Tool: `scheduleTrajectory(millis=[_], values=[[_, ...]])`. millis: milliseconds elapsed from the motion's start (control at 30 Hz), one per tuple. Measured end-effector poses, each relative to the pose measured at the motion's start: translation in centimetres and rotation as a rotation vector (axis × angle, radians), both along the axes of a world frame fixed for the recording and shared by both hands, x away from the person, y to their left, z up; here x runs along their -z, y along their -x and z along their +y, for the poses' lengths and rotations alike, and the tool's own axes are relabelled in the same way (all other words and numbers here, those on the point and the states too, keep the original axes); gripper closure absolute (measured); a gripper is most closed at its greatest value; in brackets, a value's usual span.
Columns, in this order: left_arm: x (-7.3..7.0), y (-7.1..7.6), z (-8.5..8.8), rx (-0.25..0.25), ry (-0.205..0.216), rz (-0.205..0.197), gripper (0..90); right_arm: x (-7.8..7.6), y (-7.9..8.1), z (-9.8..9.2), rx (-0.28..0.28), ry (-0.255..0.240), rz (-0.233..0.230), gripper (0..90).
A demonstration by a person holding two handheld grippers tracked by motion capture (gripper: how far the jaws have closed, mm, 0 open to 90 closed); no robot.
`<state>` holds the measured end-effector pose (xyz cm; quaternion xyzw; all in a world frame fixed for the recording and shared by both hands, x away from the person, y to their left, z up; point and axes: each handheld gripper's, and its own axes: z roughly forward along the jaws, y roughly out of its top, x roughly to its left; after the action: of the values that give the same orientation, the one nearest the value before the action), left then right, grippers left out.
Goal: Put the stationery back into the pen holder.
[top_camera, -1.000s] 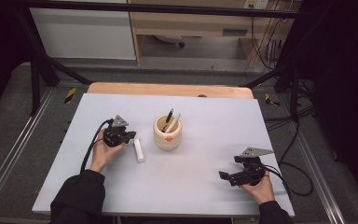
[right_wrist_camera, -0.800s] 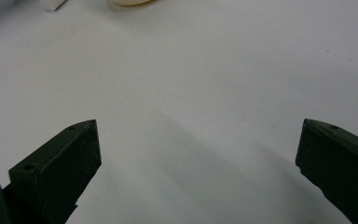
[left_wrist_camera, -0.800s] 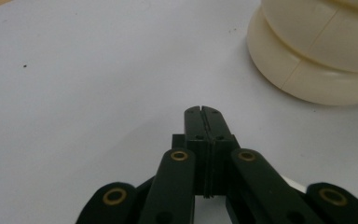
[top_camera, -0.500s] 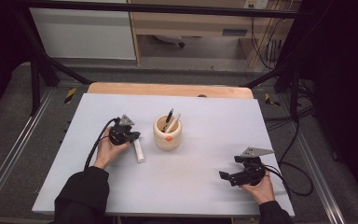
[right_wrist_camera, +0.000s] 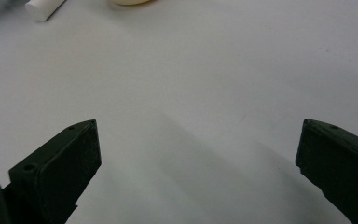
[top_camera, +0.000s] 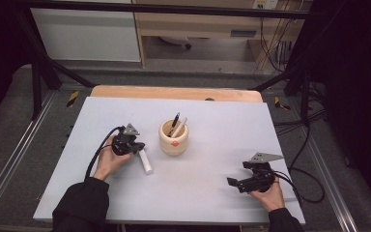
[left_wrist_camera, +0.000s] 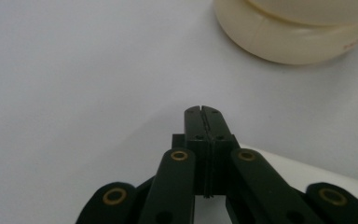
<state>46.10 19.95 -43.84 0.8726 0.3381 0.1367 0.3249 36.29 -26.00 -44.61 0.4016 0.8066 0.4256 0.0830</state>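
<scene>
Cream-coloured holder cup (top_camera: 174, 138) stands upright near the middle of the pale grey table (top_camera: 212, 193); taken as the landmark. Small orange mark on its front wall. Two items stand tilted inside it: a black pen (top_camera: 174, 123) and a lighter stick-like item (top_camera: 179, 126) leaning against it; what the second one is cannot be told.

White cylinder (top_camera: 145, 161), the thing being worked on, lies flat on the table just to the left of the cup and a little nearer the person, not touching the cup. Its long axis runs roughly away from the person, slightly slanted.

Left gripper (top_camera: 137, 148), held in the left hand (top_camera: 107, 162), sits left of the cup, over the far end of the cylinder. In the left gripper view the jaws are pressed together, pads meeting with nothing between them. The cylinder (left_wrist_camera: 303, 172) shows under and to the right of the linkage, below the jaws rather than clamped. Whether the gripper touches it cannot be told. The cup's base (left_wrist_camera: 298, 32) fills the upper right of that view, close ahead.

Right gripper (top_camera: 233, 182), in the right hand (top_camera: 269, 194), rests well to the right of the cup and nearer the person, pointing leftward. Jaws spread wide in the right gripper view, bare table between them. The cylinder's end (right_wrist_camera: 44, 8) appears far off at top left.
</scene>
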Motion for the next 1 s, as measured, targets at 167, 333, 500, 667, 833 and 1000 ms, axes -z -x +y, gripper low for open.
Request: scheduleTrajectory(millis=[167, 333, 500, 667, 833, 1000], values=[[0.0, 1.1, 0.1, 0.008, 0.019, -0.002, 89.6, 0.0, 0.0, 0.1, 0.001, -0.001, 0.000, 0.7], [0.0, 1.5, 0.1, 0.003, 0.018, -0.008, 89.5, 0.0, 0.0, 0.1, -0.003, 0.001, -0.006, 0.7], [-0.6, 2.3, 1.2, -0.023, 0.006, -0.019, 86.2, -0.4, 0.1, 0.9, -0.007, 0.010, -0.008, 0.7], [-1.5, 3.8, 3.2, -0.058, 0.026, -0.019, 77.7, -0.8, 0.2, 2.5, -0.026, 0.036, -0.006, 0.7], [-1.7, 5.4, 4.7, -0.092, 0.048, -0.018, 63.1, -1.1, 0.2, 4.5, -0.043, 0.048, -0.008, 0.7], [-1.4, 6.8, 6.0, -0.138, 0.069, -0.018, 45.9, -1.5, 0.2, 6.9, -0.055, 0.079, -0.018, 0.7]])
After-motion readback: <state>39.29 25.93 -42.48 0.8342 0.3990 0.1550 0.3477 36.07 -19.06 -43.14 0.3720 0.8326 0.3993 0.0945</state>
